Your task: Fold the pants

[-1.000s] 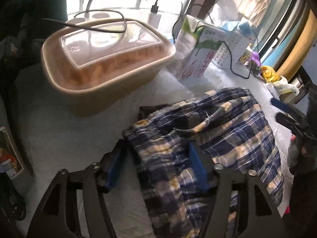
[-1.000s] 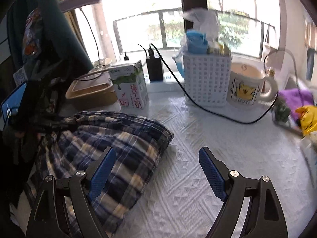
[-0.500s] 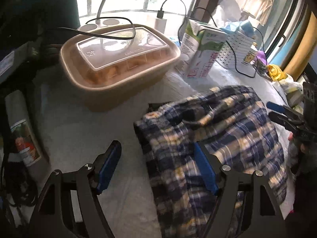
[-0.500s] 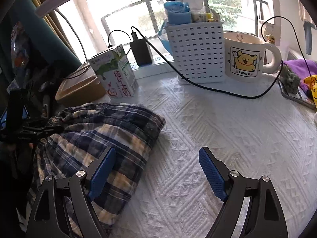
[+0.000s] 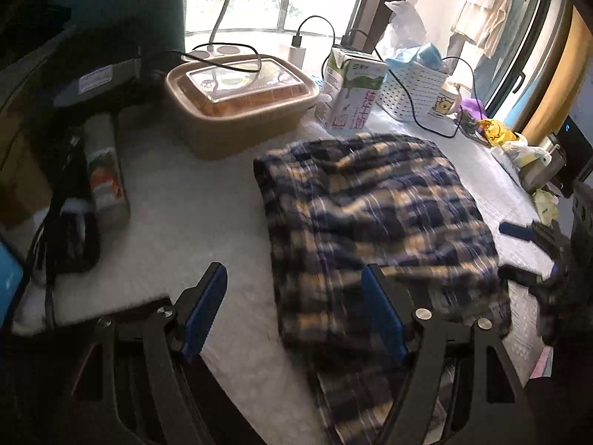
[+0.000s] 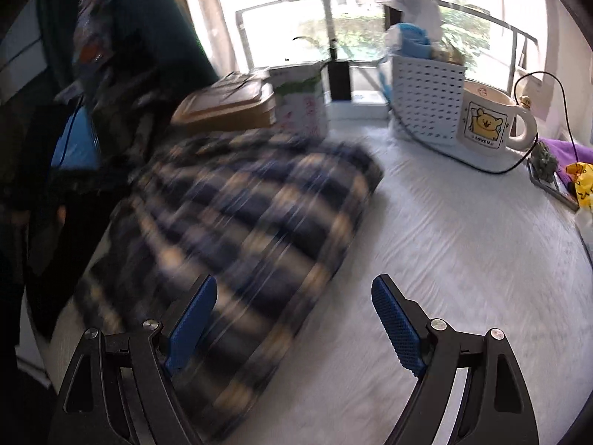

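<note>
While spread wide and holding nothing, left gripper (image 5: 294, 313) at the bottom of the left wrist view, one blue pad over bare white cloth, the other over the near edge of the plaid pants (image 5: 374, 218). Pants bunched in a folded heap at the centre of that view, lying on the white tablecloth (image 5: 192, 200). Right gripper (image 6: 294, 324) likewise gaping and empty at the bottom of the right wrist view, left pad over the blurred plaid, right pad over bare cloth. Same gripper visible at the right edge of the left wrist view, just beside the pants' far edge. Brown lidded food container (image 5: 241, 100) at upper centre of the left wrist view, a black cable draped across its lid. Milk carton (image 5: 350, 92) just right of it, close behind the pants. White perforated basket (image 6: 426, 100) and bear mug (image 6: 489, 122) at upper right of the right wrist view, side by side before the window, well apart from the pants. Much of the right wrist view smeared by motion blur.
</note>
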A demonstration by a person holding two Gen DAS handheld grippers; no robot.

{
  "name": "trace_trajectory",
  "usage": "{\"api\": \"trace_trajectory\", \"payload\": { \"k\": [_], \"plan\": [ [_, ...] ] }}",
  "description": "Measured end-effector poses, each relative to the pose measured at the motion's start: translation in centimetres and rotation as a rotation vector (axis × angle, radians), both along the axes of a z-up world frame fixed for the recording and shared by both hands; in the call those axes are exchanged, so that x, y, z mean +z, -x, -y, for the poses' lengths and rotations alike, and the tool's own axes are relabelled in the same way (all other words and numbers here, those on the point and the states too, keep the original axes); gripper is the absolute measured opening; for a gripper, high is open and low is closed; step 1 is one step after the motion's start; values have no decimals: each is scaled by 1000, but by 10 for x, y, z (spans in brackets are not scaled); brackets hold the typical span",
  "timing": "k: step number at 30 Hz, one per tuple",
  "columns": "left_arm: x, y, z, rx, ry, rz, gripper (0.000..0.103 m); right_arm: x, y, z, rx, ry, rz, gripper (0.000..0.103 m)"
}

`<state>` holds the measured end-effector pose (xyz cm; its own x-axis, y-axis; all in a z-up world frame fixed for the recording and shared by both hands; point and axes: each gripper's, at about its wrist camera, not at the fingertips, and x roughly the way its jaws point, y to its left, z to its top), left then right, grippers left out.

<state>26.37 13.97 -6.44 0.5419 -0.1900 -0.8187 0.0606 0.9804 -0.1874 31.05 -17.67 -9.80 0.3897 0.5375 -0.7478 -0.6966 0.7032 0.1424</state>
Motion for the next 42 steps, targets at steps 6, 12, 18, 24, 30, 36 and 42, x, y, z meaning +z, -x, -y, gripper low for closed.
{"api": "trace_trajectory", "payload": {
  "k": [6,12,18,24,30,36,42],
  "plan": [
    [-4,28,12,-9,7,1,75,-1,45,4,22,40,27,85],
    [-2,56,25,-8,58,10,75,-1,76,-10,70,68,51,53],
    [-15,76,65,-75,48,-13,75,-18,82,-18,56,128,90,30],
    [-15,85,90,-90,38,-8,75,-16,78,2,26,81,73,5],
    [-15,84,129,-153,-26,16,75,-21,78,17,1,45,44,4],
    [-37,77,153,-168,-89,-58,75,-25,78,31,-19,22,20,4],
    [-37,97,163,-201,-157,-55,75,-28,72,49,-53,1,-17,5]
  ]
}}
